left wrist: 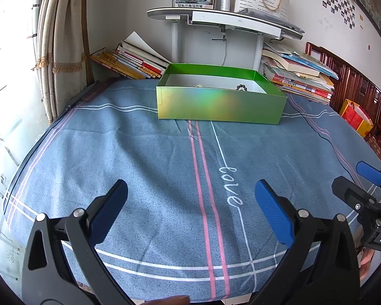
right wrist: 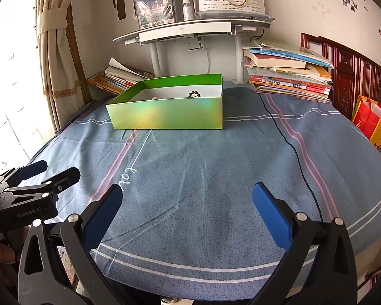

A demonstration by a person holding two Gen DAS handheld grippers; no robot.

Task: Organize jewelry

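A shiny green open box (left wrist: 221, 106) (right wrist: 167, 113) stands on the far part of the blue-grey cloth. Inside it lies a dark bead bracelet (left wrist: 242, 87) (right wrist: 196, 93) near the right wall, and a small pale piece (left wrist: 199, 85) (right wrist: 154, 98) peeks over the front wall. My left gripper (left wrist: 190, 203) hovers open over the near cloth with nothing between its fingers. My right gripper (right wrist: 188, 203) is open and empty too, beside the left one, which shows at the left edge of the right wrist view as the left gripper (right wrist: 50, 171).
Book stacks (left wrist: 297, 76) (right wrist: 289, 76) lie behind the box on both sides of a white stand (left wrist: 223, 20). A black cable (right wrist: 289, 142) runs across the cloth on the right. A curtain (left wrist: 61, 38) hangs at left, a red-yellow bag (right wrist: 370, 122) at right.
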